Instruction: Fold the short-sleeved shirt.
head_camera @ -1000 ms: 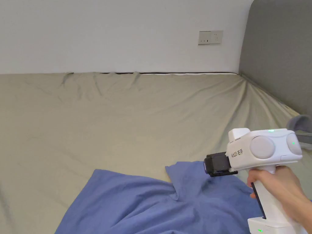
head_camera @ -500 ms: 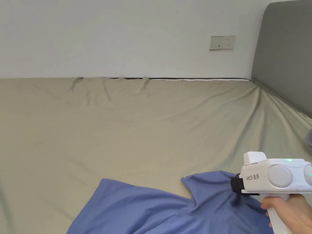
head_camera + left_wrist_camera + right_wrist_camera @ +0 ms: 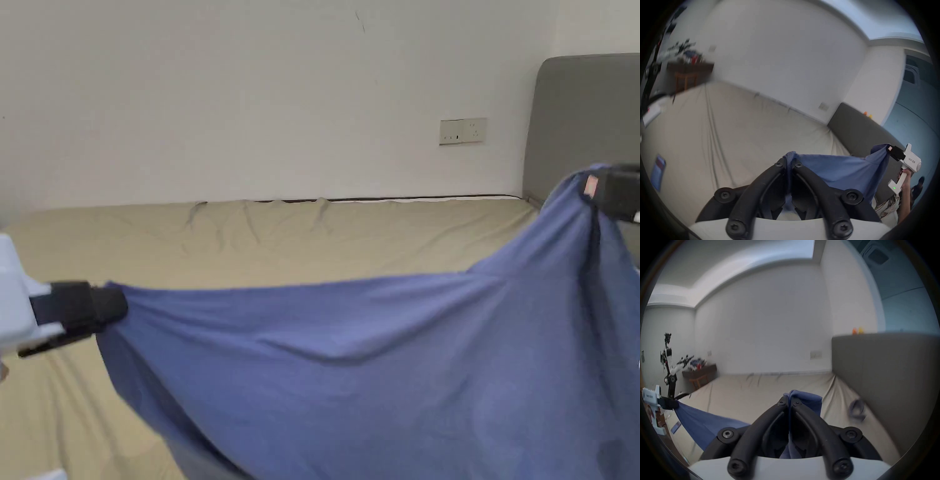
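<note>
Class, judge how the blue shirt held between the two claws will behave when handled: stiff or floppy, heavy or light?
Likely floppy: the blue shirt sags between the left claw and right claw. Probably light: thin cloth, bunching into small folds at each grip.

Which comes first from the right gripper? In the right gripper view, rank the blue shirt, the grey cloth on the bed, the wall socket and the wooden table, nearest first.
1. Blue shirt: pinched between the shut jaws of the right gripper.
2. Grey cloth: on the bed, right, by the headboard.
3. Wall socket and wooden table: both far off, socket on the back wall, table at far left; too close to call.
</note>
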### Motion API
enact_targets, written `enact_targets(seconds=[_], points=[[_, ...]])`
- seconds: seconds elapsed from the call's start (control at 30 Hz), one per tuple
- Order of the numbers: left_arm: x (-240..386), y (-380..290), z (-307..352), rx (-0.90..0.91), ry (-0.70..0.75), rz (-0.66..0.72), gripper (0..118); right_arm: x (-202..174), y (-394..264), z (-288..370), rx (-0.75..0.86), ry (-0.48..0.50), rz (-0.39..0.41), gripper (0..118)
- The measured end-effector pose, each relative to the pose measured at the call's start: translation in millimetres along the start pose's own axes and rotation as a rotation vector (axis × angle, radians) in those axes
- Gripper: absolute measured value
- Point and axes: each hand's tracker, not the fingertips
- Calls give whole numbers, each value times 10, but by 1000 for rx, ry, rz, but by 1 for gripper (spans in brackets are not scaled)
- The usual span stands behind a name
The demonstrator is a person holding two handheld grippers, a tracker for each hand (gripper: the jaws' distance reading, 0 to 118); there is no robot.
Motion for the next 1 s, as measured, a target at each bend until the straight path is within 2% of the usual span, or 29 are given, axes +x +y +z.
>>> enact_targets(seconds=[0.07, 0.13, 0.17, 0.23, 0.33, 0.4, 0.63, 0.7, 0.8, 0.83, 0.87, 0.9, 1.0], points=[[204, 334, 231, 49, -27, -73, 3, 52, 288, 320, 79, -36, -11, 1], [386, 595, 379, 72, -34, -116, 3, 36, 541, 557, 132, -48, 44, 1], [466, 721, 429, 69, -40, -127, 3, 40, 609, 656, 128, -62, 39, 1], [554, 969, 412, 55, -29, -147, 3, 35, 740, 782, 127, -73, 89, 1], [683, 1249, 344, 24, -31, -168, 3, 31, 836, 868, 122, -87, 117, 1], [721, 1391, 219, -12, -41, -156, 3, 161, 870, 703, 102, -84, 112, 1], [870, 1512, -540, -111, -78, -162, 3, 100, 978, -120, 49, -94, 50, 1], [848, 1589, -841, -134, -75, -137, 3, 3, 1011, -452, 85, -92, 108, 1], [900, 1781, -1166, -143, -37, -162, 3, -60, 1090, -949, 93, -56, 77, 1], [916, 1860, -1240, -133, -7, -154, 3, -95, 1144, -1088, 97, -70, 81, 1], [965, 1957, -1291, -125, -7, -181, 3, -137, 1247, -1240, 164, -72, 118, 1], [1005, 2060, -1321, -111, -2, -188, 3, -147, 1317, -1377, 141, -68, 94, 1], [1092, 2364, -1415, -19, -29, -187, 3, -193, 1509, -1652, 248, -63, 85, 1]])
